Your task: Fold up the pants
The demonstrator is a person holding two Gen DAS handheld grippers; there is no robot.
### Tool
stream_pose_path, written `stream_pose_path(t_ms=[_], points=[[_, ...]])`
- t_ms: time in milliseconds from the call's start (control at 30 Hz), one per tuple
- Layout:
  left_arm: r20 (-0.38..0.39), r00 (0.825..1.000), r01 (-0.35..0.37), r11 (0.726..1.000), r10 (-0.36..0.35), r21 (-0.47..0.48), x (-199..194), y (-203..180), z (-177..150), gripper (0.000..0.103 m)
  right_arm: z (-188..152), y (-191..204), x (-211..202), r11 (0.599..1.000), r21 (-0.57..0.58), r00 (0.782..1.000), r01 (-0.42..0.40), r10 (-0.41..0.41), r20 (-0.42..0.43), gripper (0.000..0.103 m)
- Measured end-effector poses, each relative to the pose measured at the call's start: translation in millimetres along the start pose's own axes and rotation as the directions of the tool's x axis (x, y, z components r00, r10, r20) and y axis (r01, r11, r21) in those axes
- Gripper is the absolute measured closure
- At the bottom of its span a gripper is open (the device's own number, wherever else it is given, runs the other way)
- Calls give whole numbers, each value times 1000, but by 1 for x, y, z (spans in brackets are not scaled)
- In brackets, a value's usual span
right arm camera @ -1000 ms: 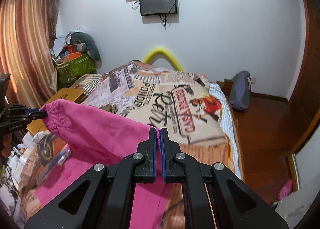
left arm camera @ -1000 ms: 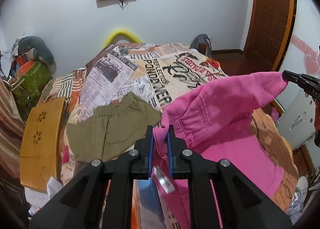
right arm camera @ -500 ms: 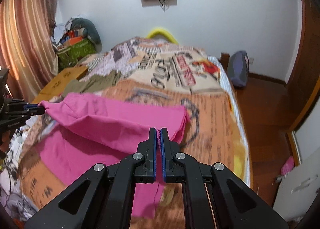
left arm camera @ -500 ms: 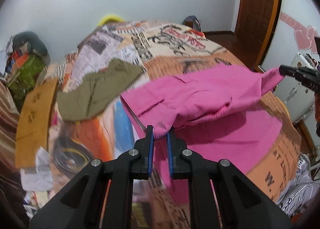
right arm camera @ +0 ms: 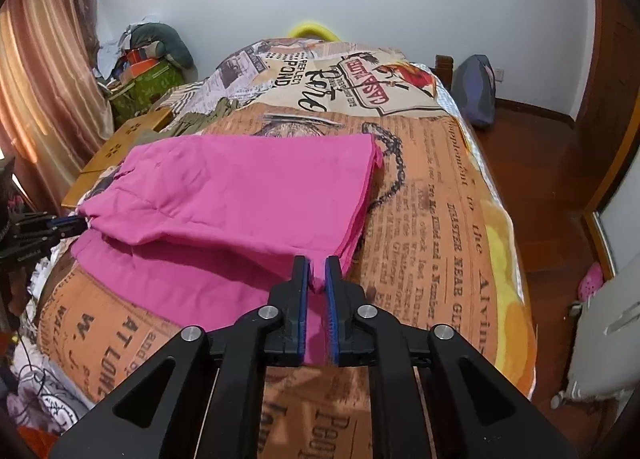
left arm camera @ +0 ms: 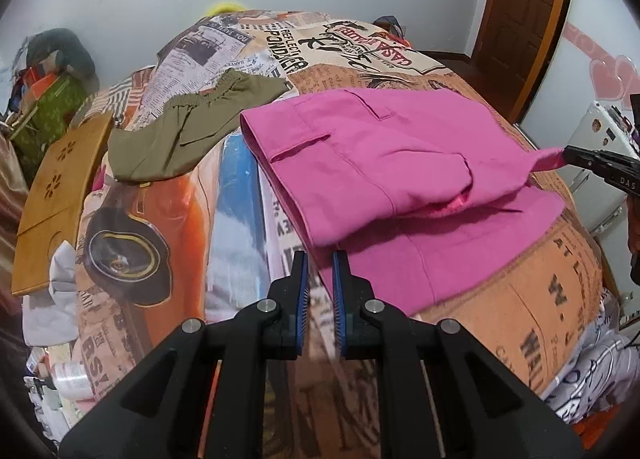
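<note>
The pink pants (left arm camera: 380, 163) lie folded over on the printed bedspread (left arm camera: 248, 227), upper layer resting on the lower one. My left gripper (left arm camera: 320, 259) sits at their near edge, its jaws slightly parted with pink cloth at the tips. In the right wrist view the pants (right arm camera: 240, 195) spread ahead, and my right gripper (right arm camera: 316, 263) has its jaws a little apart with a tip of pink cloth between them. The right gripper also shows in the left wrist view (left arm camera: 572, 157), pulling a corner taut.
Olive shorts (left arm camera: 192, 131) lie on the bed to the left of the pants. A wooden lap tray (left arm camera: 56, 195) lies at the bed's left edge. Clutter (right arm camera: 148, 67) is piled by the wall. A door (left arm camera: 520, 19) stands at the right.
Both grippers have lowered the lifted pink layer onto the bed, folding the pants over. The jaws of both have parted slightly.
</note>
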State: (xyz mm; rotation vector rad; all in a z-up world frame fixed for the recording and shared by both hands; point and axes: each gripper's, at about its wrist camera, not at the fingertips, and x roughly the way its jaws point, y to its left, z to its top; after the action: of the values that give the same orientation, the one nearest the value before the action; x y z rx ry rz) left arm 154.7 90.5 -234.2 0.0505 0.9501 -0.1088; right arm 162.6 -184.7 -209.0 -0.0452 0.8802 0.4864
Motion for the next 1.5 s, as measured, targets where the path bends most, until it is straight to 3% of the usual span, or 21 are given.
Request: stream_pose_path(t_ms=[100, 167, 200, 233, 267, 333, 433, 467, 733, 833, 967, 1067, 1300, 1367, 1400, 1500], points=[[10, 1000, 13, 1000, -13, 13, -11, -4, 1, 91, -2, 6, -9, 1000, -26, 1000, -3, 4, 7, 92], [36, 999, 19, 1000, -19, 25, -22, -9, 5, 90, 0, 10, -16, 999, -40, 1000, 3, -2, 26, 84], [48, 999, 18, 999, -20, 31, -26, -12, 8, 88, 2, 14, -21, 999, -52, 999, 7, -4, 43, 74], [65, 998, 23, 999, -26, 37, -31, -16, 12, 82, 3, 16, -23, 998, -61, 998, 8, -4, 55, 65], [77, 997, 28, 999, -31, 41, -35, -19, 15, 77, 5, 20, -26, 997, -75, 997, 6, 0, 71, 63], [100, 995, 25, 998, -31, 56, -41, -28, 22, 50, 9, 31, -29, 994, -111, 996, -8, 18, 84, 63], [113, 993, 14, 994, -26, 106, -39, -47, 30, 32, 13, 47, -23, 987, -160, 996, -35, 47, 73, 63], [106, 994, 12, 993, -25, 119, -36, -50, 32, 31, 14, 52, -20, 984, -172, 996, -49, 61, 65, 63], [11, 1000, -18, 960, 15, 278, 11, -86, 30, 31, 11, 78, 13, 965, -209, 988, -157, 155, -28, 62], [11, 999, -42, 947, 40, 318, 23, -94, 30, 31, 10, 85, 25, 958, -232, 986, -168, 157, -64, 62], [23, 999, -33, 946, 28, 324, 29, -94, 38, 32, 10, 90, 38, 952, -241, 981, -188, 170, -96, 62], [19, 1000, -19, 948, 14, 317, 32, -92, 45, 41, 10, 93, 45, 950, -245, 979, -195, 173, -109, 62], [31, 998, 46, 967, -55, 250, 26, -81, 58, 44, 15, 88, 53, 956, -245, 987, -159, 148, -66, 63], [24, 998, 57, 969, -64, 239, 26, -80, 58, 44, 16, 82, 53, 962, -211, 985, -173, 165, -56, 77], [17, 998, 58, 969, -64, 239, 27, -80, 57, 44, 17, 80, 54, 964, -196, 983, -182, 173, -62, 89], [-8, 997, 78, 967, -79, 241, 30, -83, 49, 44, 17, 79, 51, 964, -182, 981, -195, 189, -47, 95]])
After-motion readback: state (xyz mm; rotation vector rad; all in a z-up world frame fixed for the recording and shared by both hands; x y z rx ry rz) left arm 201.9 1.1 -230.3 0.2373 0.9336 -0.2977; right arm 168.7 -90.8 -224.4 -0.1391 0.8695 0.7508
